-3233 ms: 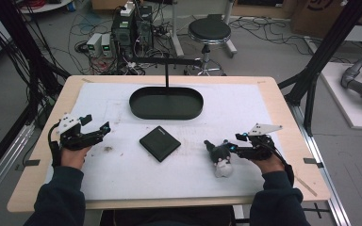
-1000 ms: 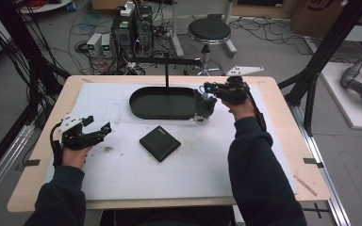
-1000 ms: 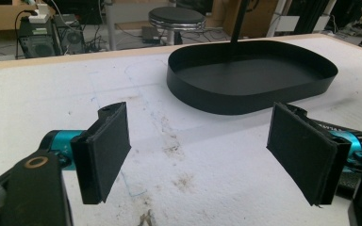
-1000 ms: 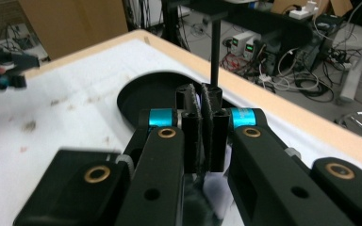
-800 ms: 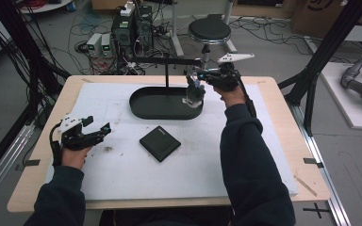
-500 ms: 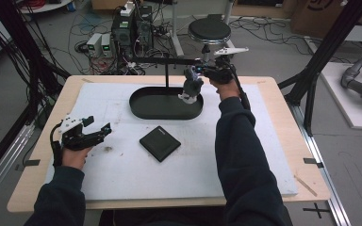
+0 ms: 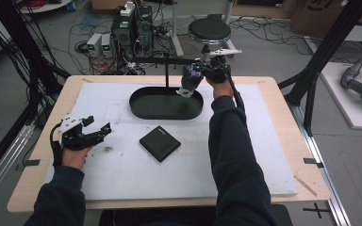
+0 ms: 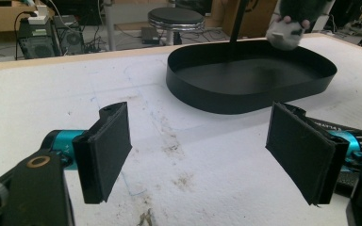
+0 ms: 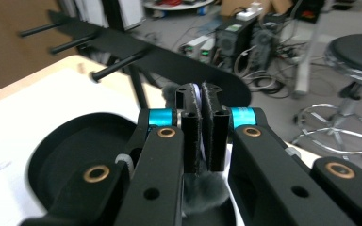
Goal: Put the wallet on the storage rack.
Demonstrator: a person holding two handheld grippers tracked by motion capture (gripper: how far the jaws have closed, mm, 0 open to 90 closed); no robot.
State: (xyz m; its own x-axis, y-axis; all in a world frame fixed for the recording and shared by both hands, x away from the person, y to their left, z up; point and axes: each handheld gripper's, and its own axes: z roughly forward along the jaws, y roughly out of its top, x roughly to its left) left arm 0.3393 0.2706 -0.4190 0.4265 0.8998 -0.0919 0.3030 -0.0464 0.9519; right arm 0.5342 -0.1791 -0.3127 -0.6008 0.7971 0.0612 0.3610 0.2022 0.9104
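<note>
A grey and white plush toy point(image 7: 187, 85) hangs in my right gripper point(image 7: 191, 78), which is shut on it above the far right end of the black oval tray point(image 7: 137, 101). In the right gripper view the pads point(image 9: 191, 123) pinch the toy's fuzzy body point(image 9: 202, 190) over the tray point(image 9: 70, 141). My left gripper point(image 7: 100, 128) rests on the white mat at the left, open and holding nothing point(image 8: 202, 141). From the left gripper view the toy point(image 8: 286, 29) dangles over the tray's far rim point(image 8: 245, 101).
A black stand with a peg bar point(image 7: 166, 61) rises just behind the tray, and its pegs point(image 9: 118, 63) are close to my right gripper. A flat black square point(image 7: 159, 143) lies on the mat in front of the tray. A stool point(image 7: 209, 31) and cables are beyond the table.
My right gripper carried the toy from the table's front right up to the tray, then leftward over its far right end. The left gripper has not moved.
</note>
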